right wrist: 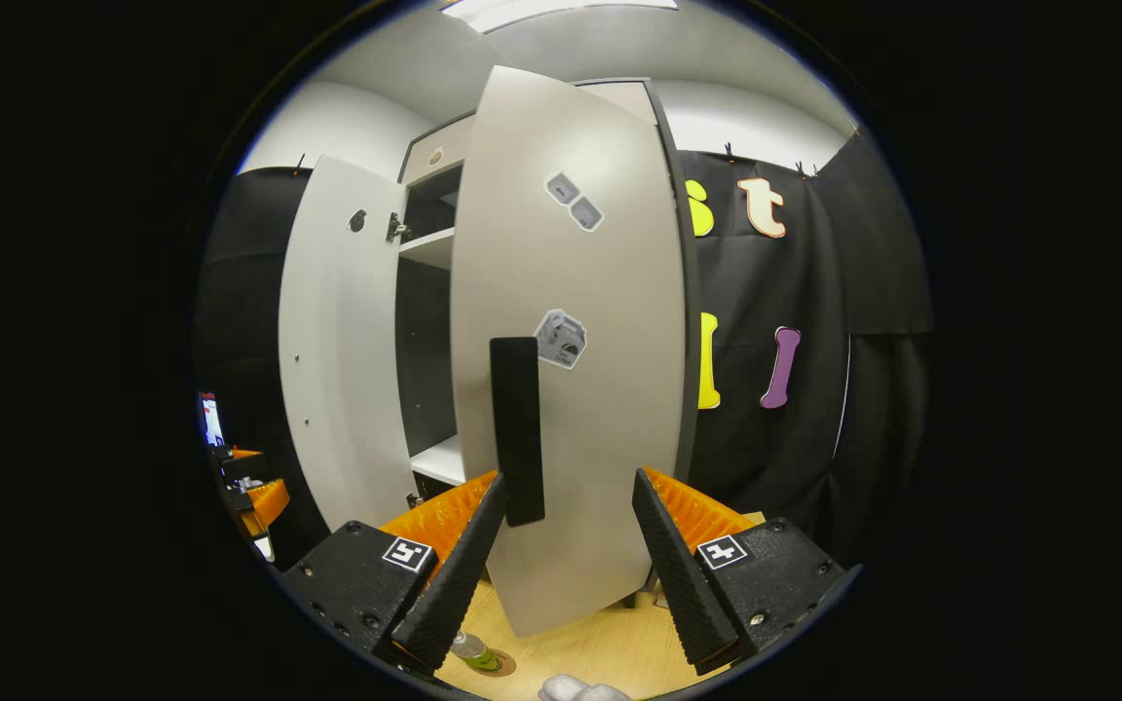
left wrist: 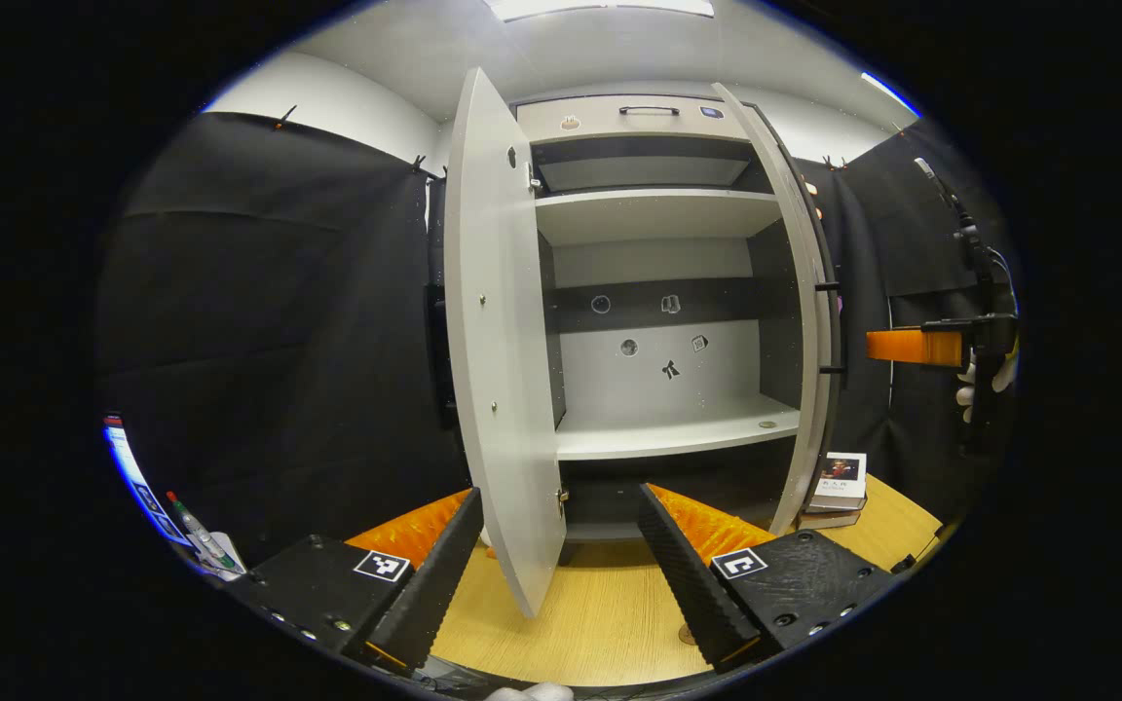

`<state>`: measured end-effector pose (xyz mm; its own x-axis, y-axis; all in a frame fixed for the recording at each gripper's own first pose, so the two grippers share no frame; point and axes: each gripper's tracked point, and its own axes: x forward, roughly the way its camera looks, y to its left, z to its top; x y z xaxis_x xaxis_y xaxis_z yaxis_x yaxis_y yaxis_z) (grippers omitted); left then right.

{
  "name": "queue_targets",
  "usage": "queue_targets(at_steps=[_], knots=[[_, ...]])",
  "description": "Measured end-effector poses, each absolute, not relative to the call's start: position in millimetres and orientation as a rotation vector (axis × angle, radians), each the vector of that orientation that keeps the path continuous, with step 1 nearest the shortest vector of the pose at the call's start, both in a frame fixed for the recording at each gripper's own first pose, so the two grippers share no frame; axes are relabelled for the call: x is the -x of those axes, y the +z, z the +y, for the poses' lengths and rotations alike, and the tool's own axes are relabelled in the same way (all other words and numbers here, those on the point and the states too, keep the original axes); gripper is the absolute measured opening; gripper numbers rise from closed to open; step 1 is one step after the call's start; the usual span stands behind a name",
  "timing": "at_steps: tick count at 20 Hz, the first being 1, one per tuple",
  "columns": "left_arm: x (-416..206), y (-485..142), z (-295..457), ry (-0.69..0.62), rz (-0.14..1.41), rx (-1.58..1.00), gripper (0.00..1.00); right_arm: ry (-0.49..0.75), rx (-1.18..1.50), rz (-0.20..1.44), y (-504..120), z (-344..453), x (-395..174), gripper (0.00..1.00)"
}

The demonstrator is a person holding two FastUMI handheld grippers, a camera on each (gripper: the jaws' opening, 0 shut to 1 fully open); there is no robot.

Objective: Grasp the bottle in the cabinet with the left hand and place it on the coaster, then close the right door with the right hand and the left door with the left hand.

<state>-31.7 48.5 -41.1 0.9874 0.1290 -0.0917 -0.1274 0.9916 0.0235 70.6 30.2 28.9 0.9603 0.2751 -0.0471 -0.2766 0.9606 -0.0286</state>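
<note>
Cabinet (left wrist: 658, 292) standing on the table (left wrist: 610, 613), both doors ajar. Left gripper (left wrist: 561, 555) hovering with jaws apart, straddling the left door's (left wrist: 498, 341) lower edge, not pressing it. Right gripper (right wrist: 561, 555) facing the right door's (right wrist: 571, 370) outer face, jaws spread, handle (right wrist: 517, 428) between them, untouched. Bottle (right wrist: 471, 649) sitting on the coaster (right wrist: 501, 665), in front of the cabinet. Books (left wrist: 839, 487) lying right of the cabinet.

Clear bottle (right wrist: 471, 650) stands on the round coaster (right wrist: 501, 666); both grey cabinet doors (right wrist: 571, 389) ajar.
</note>
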Motion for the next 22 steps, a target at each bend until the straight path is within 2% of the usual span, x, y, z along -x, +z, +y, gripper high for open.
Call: queue_targets(at_steps=[9,22], knots=[[28.7,-40.7,85.1,0.113,0.067,-0.019,0.96,0.246,0.059,0.083,7.8,44.7,-39.4,0.81],[-16.6,2.0,226.6,0.265,-0.012,-0.028,0.96,0.201,0.005,0.193,-47.5,44.3,14.9,0.81]])
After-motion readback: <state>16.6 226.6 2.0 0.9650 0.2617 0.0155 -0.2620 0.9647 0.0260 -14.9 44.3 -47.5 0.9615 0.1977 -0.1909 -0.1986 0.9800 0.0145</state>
